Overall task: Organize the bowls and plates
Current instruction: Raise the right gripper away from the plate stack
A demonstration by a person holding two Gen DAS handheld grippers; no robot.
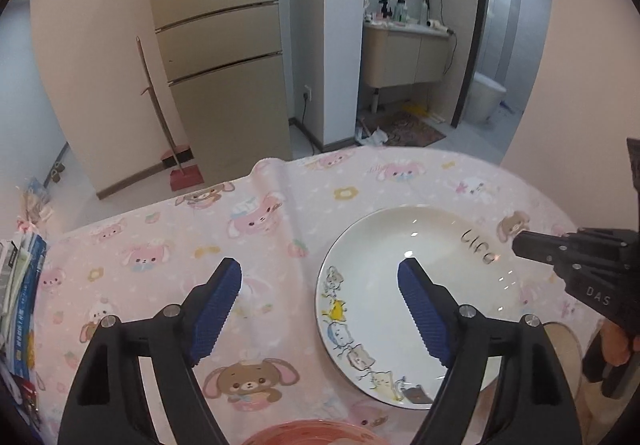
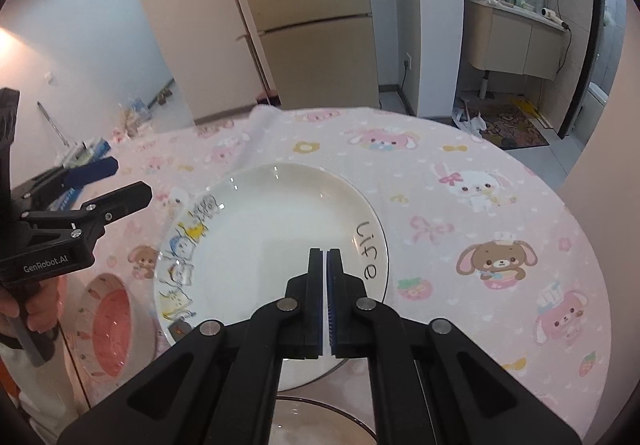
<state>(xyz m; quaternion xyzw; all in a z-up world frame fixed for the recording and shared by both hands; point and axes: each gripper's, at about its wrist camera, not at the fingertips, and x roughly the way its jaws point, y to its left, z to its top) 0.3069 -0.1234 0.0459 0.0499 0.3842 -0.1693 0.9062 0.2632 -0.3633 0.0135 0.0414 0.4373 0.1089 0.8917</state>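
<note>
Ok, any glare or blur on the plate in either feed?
Left wrist: plate sharp, small ceiling-light glints on its rim and centre, fisheye bends the fridge. Right wrist: plate softer, its cat print smeared; the pink bowl is blurred.

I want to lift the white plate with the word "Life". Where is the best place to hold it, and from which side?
Grip the raised rim of the plate, probably at its near edge, coming in low from the side. It lies flat on the tablecloth, so only the thin rim offers a hold. The right tongs are shut above it and must open first.
</note>
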